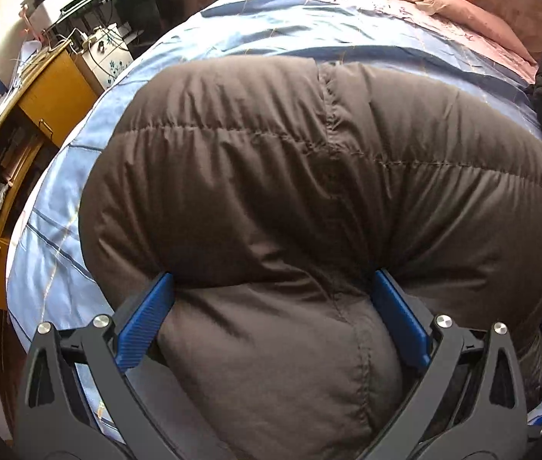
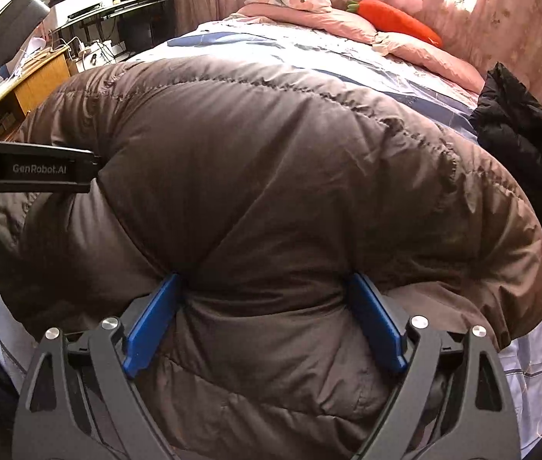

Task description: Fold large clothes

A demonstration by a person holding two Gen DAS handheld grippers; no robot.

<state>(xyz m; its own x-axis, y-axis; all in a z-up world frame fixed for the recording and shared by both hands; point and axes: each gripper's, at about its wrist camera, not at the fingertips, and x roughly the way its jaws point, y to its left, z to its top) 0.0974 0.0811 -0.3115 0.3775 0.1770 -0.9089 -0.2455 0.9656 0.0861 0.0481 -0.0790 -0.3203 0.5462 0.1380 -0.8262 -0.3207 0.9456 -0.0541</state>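
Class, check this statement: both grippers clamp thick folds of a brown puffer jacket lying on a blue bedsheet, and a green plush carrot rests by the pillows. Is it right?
Not quite: the plush carrot is orange, with only a green top, as the right wrist view shows. The rest stands: the left gripper and right gripper each pinch a fold of the brown puffer jacket on the blue bedsheet.

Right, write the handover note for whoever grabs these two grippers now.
Left gripper: jaws wide, pads pressing a thick bunch of the brown down jacket.
Right gripper: the same, clamped on the jacket's near edge beside the left.
Jacket lies puffed up on the blue bedsheet; a black garment waits at the bed's right edge.
Done: near edge gathered.
Left: probably carry it over, flatten.
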